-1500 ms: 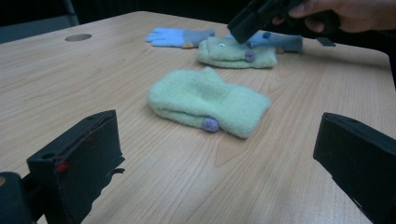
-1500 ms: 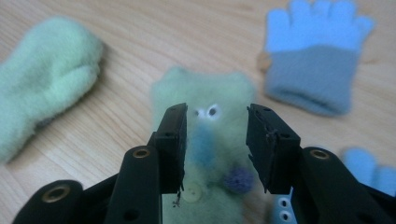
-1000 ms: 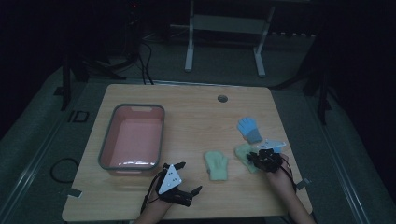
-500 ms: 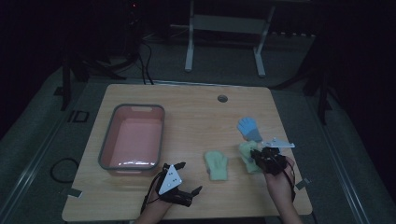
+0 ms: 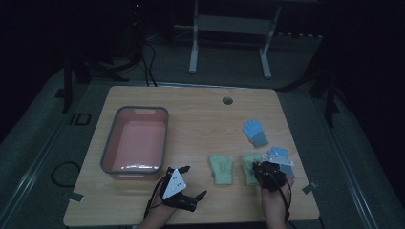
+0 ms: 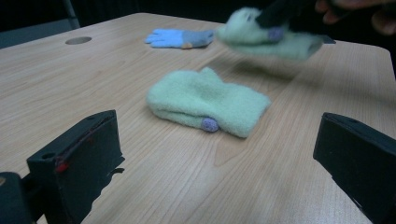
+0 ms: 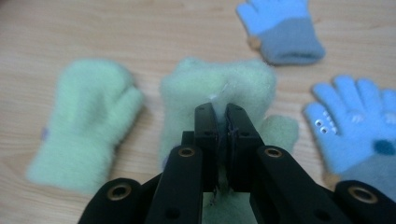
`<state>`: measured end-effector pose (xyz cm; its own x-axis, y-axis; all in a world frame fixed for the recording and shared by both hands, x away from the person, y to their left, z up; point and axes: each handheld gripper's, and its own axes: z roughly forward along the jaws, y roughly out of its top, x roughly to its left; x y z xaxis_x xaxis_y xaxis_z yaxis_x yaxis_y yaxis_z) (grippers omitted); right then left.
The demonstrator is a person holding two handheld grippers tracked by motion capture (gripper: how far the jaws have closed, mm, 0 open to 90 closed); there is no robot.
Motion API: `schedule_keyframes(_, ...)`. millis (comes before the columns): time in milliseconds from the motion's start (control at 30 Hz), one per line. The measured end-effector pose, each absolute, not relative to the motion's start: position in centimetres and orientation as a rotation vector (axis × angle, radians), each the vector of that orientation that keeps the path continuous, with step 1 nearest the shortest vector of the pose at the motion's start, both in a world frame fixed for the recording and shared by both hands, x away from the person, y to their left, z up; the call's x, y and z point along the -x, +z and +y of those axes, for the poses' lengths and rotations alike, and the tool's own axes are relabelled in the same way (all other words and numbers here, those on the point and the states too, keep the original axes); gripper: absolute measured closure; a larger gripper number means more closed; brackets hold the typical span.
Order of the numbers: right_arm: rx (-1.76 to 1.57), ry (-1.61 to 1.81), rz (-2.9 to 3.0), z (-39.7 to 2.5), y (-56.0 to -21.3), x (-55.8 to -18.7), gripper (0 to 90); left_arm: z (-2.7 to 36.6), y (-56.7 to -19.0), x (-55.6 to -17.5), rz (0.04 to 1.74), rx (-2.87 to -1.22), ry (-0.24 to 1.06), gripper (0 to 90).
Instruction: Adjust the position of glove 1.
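Two pale green mittens and two blue gloves lie on the wooden table. My right gripper (image 7: 219,112) is shut on the cuff end of one green mitten (image 7: 219,84), which hangs above the table (image 6: 266,35) in the left gripper view. The other green mitten (image 5: 222,168) lies flat to its left (image 7: 86,121). One blue glove (image 5: 255,131) lies farther back, the other blue glove (image 5: 281,155) just right of the right gripper (image 5: 267,174). My left gripper (image 5: 184,191) sits near the front edge, jaws wide open and empty, facing the flat mitten (image 6: 208,102).
A pink tub (image 5: 111,148) with a grey rim stands empty at the left of the table. A small round hole (image 5: 227,100) sits near the far edge. Dark floor, cables and a metal stand lie beyond the table.
My right gripper has drawn a little toward the near edge with the green mitten in its jaws. The left gripper has stayed put.
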<state>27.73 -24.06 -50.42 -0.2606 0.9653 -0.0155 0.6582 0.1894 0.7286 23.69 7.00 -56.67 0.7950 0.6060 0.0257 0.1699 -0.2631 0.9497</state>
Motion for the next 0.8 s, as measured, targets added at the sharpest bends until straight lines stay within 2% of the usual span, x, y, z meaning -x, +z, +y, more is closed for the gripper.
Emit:
schedule_keyframes(267, -1.608, 0.830, 1.978, -23.9, -53.2, -29.1, 84.2, 7.0, -56.7, -23.7, 0.598, -1.817, 0.459, 1.0)
schedule_keyframes(400, -1.615, 0.816, 1.985, -23.8, -54.4, -29.2, 75.7, 7.0, -56.7, -23.7, 0.595, -1.820, 0.459, 1.1)
schedule_keyframes(500, -1.601, 0.823, 1.998, -23.8, -54.4, -29.4, 68.0, 7.0, -56.7, -23.7, 0.596, -1.819, 0.458, 1.1)
schedule_keyframes(633, -1.573, 0.839, 2.029, -24.2, -53.6, -29.3, 62.6, 7.0, -56.7, -23.7, 0.598, -1.819, 0.458, 1.1)
schedule_keyframes(800, -1.466, 0.857, 2.093, -24.6, -52.1, -29.3, 62.4, 7.0, -56.7, -23.8, 0.600, -1.819, 0.459, 1.1)
